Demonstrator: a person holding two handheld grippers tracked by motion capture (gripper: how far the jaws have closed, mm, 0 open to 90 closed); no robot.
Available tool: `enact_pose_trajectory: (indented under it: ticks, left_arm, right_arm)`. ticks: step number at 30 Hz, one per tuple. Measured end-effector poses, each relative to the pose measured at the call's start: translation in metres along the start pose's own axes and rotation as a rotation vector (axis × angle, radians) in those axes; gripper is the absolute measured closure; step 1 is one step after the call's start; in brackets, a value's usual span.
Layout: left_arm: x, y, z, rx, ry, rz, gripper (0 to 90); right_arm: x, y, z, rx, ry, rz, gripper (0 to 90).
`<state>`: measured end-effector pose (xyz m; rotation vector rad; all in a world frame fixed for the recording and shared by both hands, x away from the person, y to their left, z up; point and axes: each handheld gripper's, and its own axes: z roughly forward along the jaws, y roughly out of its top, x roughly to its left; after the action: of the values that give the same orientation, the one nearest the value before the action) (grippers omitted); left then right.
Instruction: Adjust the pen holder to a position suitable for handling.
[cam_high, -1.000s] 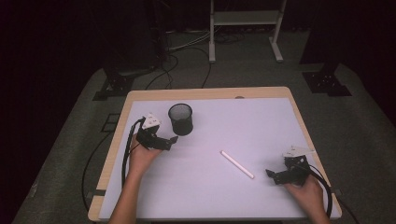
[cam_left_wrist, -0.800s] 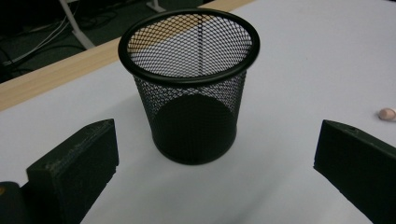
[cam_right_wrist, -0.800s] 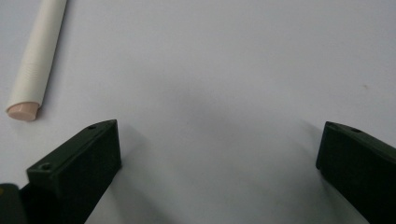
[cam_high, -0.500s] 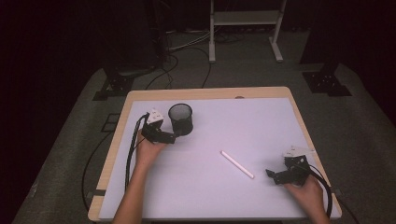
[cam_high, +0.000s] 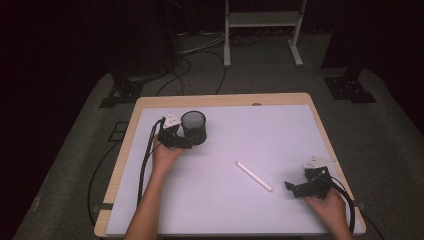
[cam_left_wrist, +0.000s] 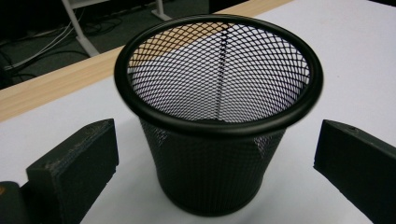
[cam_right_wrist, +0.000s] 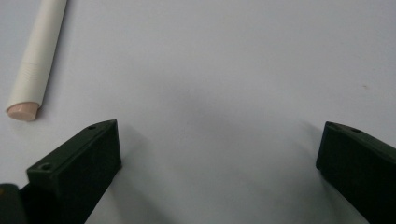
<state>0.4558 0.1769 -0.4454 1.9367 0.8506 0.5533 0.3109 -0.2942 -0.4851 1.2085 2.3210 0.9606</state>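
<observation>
A black mesh cup (cam_high: 193, 127) stands upright at the table's back left. My left gripper (cam_high: 186, 142) is open just in front of it. In the left gripper view the cup (cam_left_wrist: 218, 112) sits between the two wide-apart jaws, apart from both, and looks empty. A white pen (cam_high: 254, 176) lies flat near the table's middle right. My right gripper (cam_high: 291, 188) rests open near the front right, just right of the pen. In the right gripper view the pen's end (cam_right_wrist: 33, 65) lies beyond the left jaw, outside the gap.
The white mat (cam_high: 260, 135) covers the wooden table (cam_high: 210, 101). Black cables trail from both grippers off the table's sides. A white metal stand (cam_high: 262, 22) and floor cables sit behind the table.
My left gripper has moved right and forward up to the mesh cup, so the cup now sits between its jaws. The right gripper and pen have stayed put.
</observation>
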Motion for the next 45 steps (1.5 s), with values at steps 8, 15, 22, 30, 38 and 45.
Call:
enact_pose_trajectory:
  ticks: [8, 15, 22, 30, 38, 45]
  left_arm:
    - [0.001, -0.002, 0.012, -0.048, -0.007, -0.006, 0.0]
    - [0.004, -0.007, 0.020, -0.077, -0.010, -0.007, 0.0]
    - [0.002, -0.007, 0.025, -0.102, 0.008, 0.021, 0.0]
    - [0.002, -0.007, 0.026, -0.111, -0.002, 0.018, 6.2]
    - [0.003, -0.007, 0.026, -0.112, 0.000, 0.017, 8.6]
    - [0.004, -0.008, 0.025, -0.124, -0.012, 0.002, 9.3]
  right_arm:
    - [0.000, 0.000, 0.000, -0.002, -0.001, 0.001, 0.0]
    - [0.000, 0.000, 0.000, -0.004, -0.003, 0.002, 0.0]
    - [0.001, 0.000, 0.000, -0.004, -0.005, 0.004, 0.0]
    - [0.001, 0.000, 0.000, -0.003, -0.005, 0.004, 0.0]
    - [0.001, -0.001, 0.000, -0.003, -0.005, 0.004, 0.0]
    - [0.001, -0.001, 0.000, -0.004, -0.005, 0.004, 0.0]
